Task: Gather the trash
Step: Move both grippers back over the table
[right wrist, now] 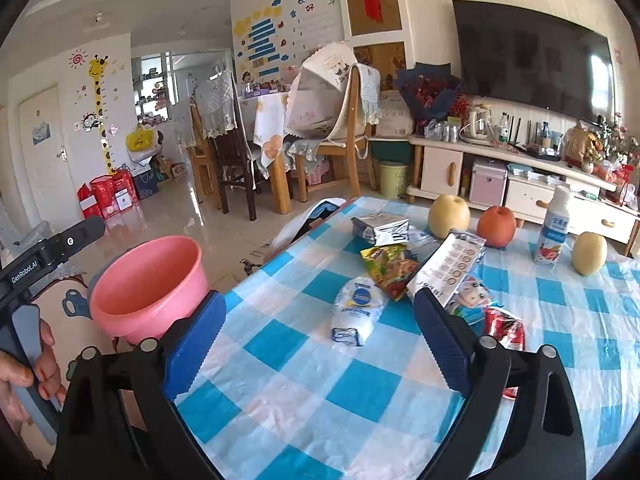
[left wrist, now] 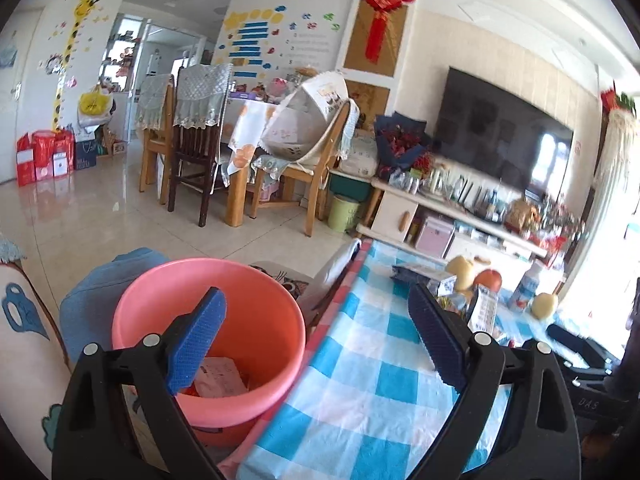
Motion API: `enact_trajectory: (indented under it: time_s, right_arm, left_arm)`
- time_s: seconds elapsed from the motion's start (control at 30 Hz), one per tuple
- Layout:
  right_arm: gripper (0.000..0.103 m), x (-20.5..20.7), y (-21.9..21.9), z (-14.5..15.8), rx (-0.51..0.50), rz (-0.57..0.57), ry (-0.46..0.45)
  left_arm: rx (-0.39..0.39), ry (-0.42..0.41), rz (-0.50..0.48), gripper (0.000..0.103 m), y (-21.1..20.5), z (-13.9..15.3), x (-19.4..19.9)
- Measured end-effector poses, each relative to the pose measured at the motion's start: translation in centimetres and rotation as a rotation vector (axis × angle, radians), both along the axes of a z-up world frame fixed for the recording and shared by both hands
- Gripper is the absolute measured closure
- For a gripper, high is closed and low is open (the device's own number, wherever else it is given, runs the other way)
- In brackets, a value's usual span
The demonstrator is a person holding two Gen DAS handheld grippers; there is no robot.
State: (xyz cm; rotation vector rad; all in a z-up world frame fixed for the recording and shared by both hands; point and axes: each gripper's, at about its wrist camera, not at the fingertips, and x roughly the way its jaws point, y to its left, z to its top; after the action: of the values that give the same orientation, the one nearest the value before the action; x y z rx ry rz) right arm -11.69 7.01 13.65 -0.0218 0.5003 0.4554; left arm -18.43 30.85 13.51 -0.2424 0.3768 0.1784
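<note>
A pink bucket point(left wrist: 256, 284) stands left of the blue-checked table point(left wrist: 372, 364) and holds a pale wrapper point(left wrist: 220, 376). My left gripper point(left wrist: 316, 336) is open and empty, between the bucket rim and the table edge. My right gripper point(right wrist: 320, 344) is open and empty above the table point(right wrist: 304, 400). Just ahead of it lie a white wrapper with a blue label point(right wrist: 358, 312), a yellow-green snack bag point(right wrist: 386, 266), a silver packet point(right wrist: 380, 229), a long white box point(right wrist: 448, 266) and a red wrapper point(right wrist: 506, 326). The bucket also shows in the right wrist view point(right wrist: 148, 284).
Two pale pears point(right wrist: 449, 215) point(right wrist: 588, 252), a red apple point(right wrist: 496, 226) and a yoghurt bottle point(right wrist: 554, 226) stand at the table's far side. Chairs point(right wrist: 224, 148), a dining table and a TV cabinet point(right wrist: 520, 176) lie beyond. The left gripper's handle and a hand point(right wrist: 28, 364) are at the left.
</note>
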Motion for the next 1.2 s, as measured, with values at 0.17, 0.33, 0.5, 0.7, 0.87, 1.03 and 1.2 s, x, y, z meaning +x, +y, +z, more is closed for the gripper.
enact_trajectory:
  time_s: [0.17,0.33,0.5,0.7,0.87,1.03,1.2]
  right_arm:
    - [0.005,0.0,-2.6,-0.2,-0.03,-0.044,-0.046]
    - [0.005,0.8,-5.0,-1.1,-0.008,-0.069,-0.004]
    - [0.005,1.4,-7.7,-1.2,0.029,-0.1,0.031]
    - [0.005,2.7,-12.3,-1.3,0.113,-0.176,0.096]
    - [0.005,4.4,-16.9,-1.5,0.182,-0.236,0.162]
    - [0.005,5.8,-21.4,-1.7,0.256,-0.293,0.234]
    - [0.005,7.0,-23.6,-2.5,0.274,-0.346,0.313]
  left_arm:
    - [0.107,0.066,-0.023,0.009,-3.9,0.8,0.7]
    - [0.182,0.115,-0.078,0.009,-7.6,0.9,1.6]
    - [0.219,0.139,-0.134,0.009,-10.6,0.6,2.4]
    - [0.243,0.176,-0.194,0.009,-14.4,-0.2,3.6]
    - [0.282,0.207,-0.256,0.009,-17.6,-1.3,5.1]
    - [0.332,0.238,-0.301,0.009,-20.5,-2.5,7.4]
    - [0.384,0.283,-0.352,0.009,-23.6,-3.9,11.2]
